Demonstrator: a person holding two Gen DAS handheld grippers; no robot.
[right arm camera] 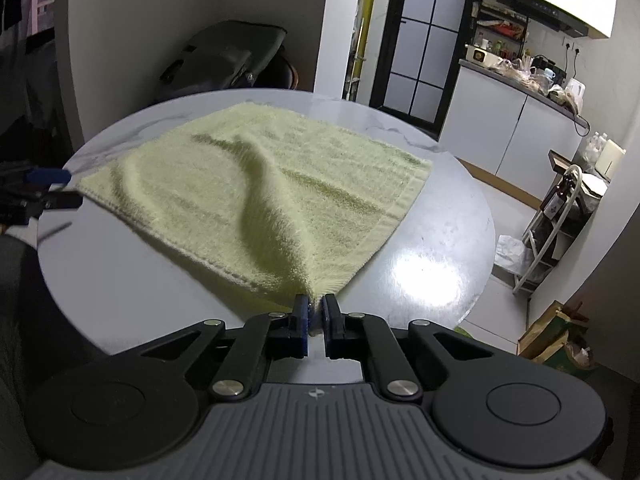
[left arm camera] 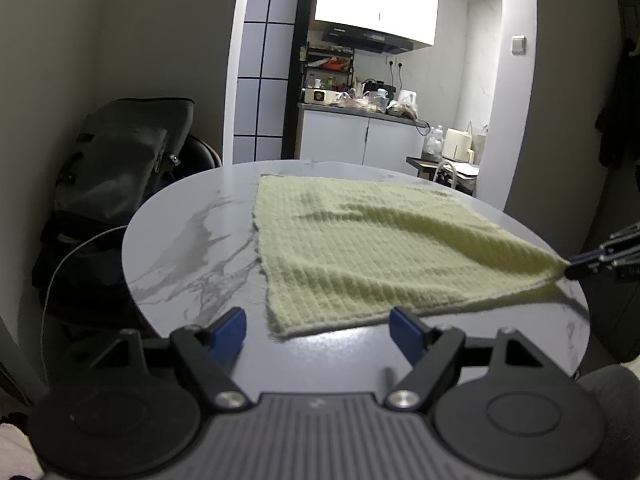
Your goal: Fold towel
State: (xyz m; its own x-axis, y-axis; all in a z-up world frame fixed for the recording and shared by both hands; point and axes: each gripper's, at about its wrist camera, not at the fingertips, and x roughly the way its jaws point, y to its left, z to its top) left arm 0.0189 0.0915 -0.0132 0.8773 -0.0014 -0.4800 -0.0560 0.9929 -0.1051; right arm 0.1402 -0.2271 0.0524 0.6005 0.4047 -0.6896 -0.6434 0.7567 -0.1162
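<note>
A pale yellow towel [left arm camera: 360, 248] lies spread on a round marble table [left arm camera: 192, 248]. My left gripper [left arm camera: 318, 326] is open, just short of the towel's near left corner, with nothing between its blue pads. My right gripper [right arm camera: 316, 316] is shut on the towel's [right arm camera: 256, 184] near corner and lifts it slightly, raising a ridge across the cloth. In the left wrist view the right gripper [left arm camera: 570, 270] pinches the towel's right corner. In the right wrist view the left gripper [right arm camera: 56, 188] is at the towel's left corner.
A dark bag [left arm camera: 120, 160] sits on a chair beyond the table's far left edge. A kitchen counter [left arm camera: 360, 114] with clutter stands behind. A metal rack [right arm camera: 560, 216] and a paper bag [right arm camera: 556, 332] are on the floor to the right of the table [right arm camera: 440, 264].
</note>
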